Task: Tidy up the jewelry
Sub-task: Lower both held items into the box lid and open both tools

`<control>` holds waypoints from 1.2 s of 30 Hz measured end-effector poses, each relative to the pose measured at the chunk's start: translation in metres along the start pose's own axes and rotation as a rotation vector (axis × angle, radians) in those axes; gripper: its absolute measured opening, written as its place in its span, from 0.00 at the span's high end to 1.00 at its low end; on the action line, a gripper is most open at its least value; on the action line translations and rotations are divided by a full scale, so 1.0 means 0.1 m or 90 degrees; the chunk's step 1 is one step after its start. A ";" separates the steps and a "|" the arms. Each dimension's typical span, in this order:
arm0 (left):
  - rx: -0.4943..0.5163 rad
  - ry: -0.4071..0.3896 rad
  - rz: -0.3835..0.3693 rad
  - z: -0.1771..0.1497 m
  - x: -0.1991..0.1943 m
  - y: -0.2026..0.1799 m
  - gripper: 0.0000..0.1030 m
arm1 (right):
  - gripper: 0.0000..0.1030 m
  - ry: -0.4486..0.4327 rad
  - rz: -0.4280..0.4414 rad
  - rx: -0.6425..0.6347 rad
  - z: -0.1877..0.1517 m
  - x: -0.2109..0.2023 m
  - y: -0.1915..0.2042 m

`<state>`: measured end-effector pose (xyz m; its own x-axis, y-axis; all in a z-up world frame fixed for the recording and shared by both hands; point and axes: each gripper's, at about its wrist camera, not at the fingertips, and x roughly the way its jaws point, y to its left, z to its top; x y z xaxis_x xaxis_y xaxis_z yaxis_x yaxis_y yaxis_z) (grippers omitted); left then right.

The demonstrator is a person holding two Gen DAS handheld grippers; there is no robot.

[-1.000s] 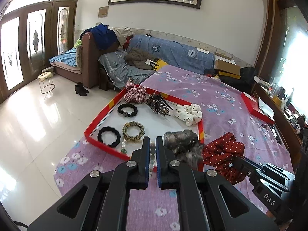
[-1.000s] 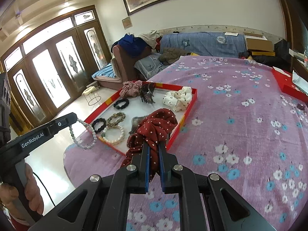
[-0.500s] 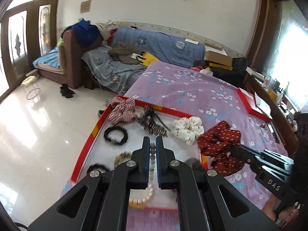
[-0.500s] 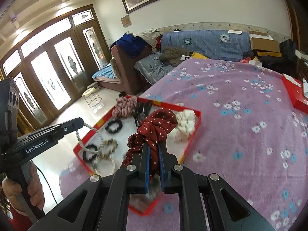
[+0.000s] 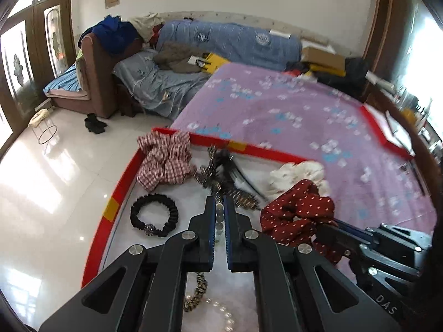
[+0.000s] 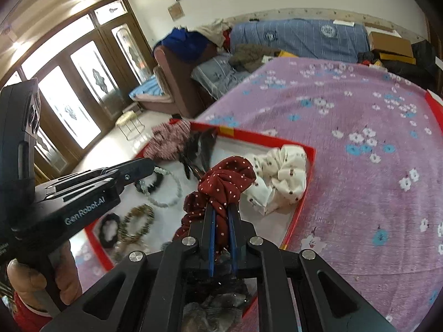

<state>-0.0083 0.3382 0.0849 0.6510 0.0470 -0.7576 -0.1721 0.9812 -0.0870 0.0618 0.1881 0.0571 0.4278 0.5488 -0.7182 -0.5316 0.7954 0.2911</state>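
My left gripper (image 5: 220, 202) is shut on a pale bead bracelet (image 5: 219, 218), which hangs as a loop (image 6: 166, 191) over the red-rimmed white tray (image 5: 121, 191). My right gripper (image 6: 221, 210) is shut on a dark red polka-dot scrunchie (image 6: 227, 177), held above the tray's right side beside a cream scrunchie (image 6: 279, 177). In the left wrist view the right gripper (image 5: 326, 227) carries that red scrunchie (image 5: 299, 210). On the tray lie a plaid scrunchie (image 5: 166, 163), a black scrunchie (image 5: 153, 215), spiky black clips (image 5: 221, 177), a leopard bracelet (image 5: 198, 293) and a pearl bracelet (image 5: 224, 312).
The tray sits at the left corner of a purple floral cloth (image 6: 360, 166), with the tiled floor (image 5: 55, 179) beyond its edge. A second red tray (image 5: 387, 132) lies at the far right. A grey furry scrunchie (image 6: 213, 310) shows under my right gripper. A person's hand (image 6: 41, 285) holds the left gripper.
Both grippers have moved forward and lower over the tray, each still carrying its item. The red scrunchie now hangs over the tray beside the cream one.
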 end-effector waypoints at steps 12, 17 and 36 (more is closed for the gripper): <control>0.033 0.008 0.062 -0.15 0.24 0.05 0.95 | 0.88 0.037 -0.046 -0.004 -0.08 0.31 -0.07; 0.041 0.009 0.061 -0.16 0.27 0.03 0.95 | 0.88 0.031 -0.074 -0.026 -0.10 0.31 -0.01; 0.044 0.019 0.039 -0.17 0.34 -0.09 0.95 | 0.88 0.024 -0.102 -0.011 -0.15 0.27 -0.08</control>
<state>0.0026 0.3281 0.0483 0.6177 0.1029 -0.7797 -0.1592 0.9872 0.0041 0.0666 0.1928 0.0256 0.4810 0.4048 -0.7776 -0.4717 0.8672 0.1597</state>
